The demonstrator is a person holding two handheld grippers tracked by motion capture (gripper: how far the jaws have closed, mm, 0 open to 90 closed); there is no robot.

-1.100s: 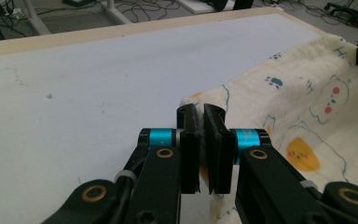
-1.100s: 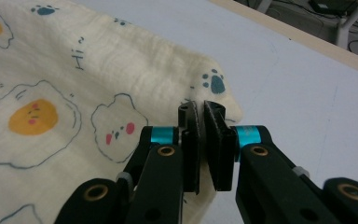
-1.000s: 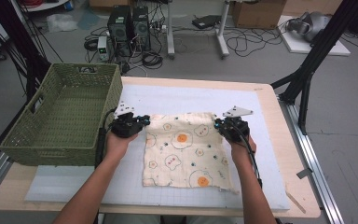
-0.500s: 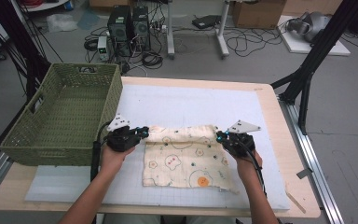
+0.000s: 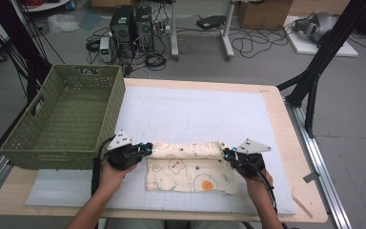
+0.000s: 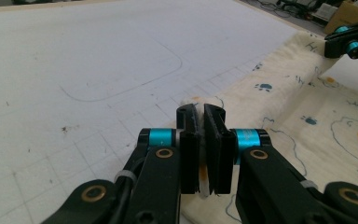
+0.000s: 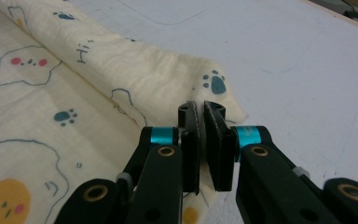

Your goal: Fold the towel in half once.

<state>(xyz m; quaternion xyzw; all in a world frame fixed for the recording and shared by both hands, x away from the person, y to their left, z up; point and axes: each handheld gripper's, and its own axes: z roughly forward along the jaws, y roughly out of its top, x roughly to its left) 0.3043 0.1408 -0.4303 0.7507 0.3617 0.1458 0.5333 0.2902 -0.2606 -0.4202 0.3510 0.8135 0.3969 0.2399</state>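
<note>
One green basket left of cloth — apart.

A wooden bench carries a white gridded mat that covers most of its top, leaving a bare wood strip along the right and near edges. On the left stands a green woven basket, partly on the mat. A cream printed cloth lies on the mat near the front, its far edge folded over toward the near side.
</note>
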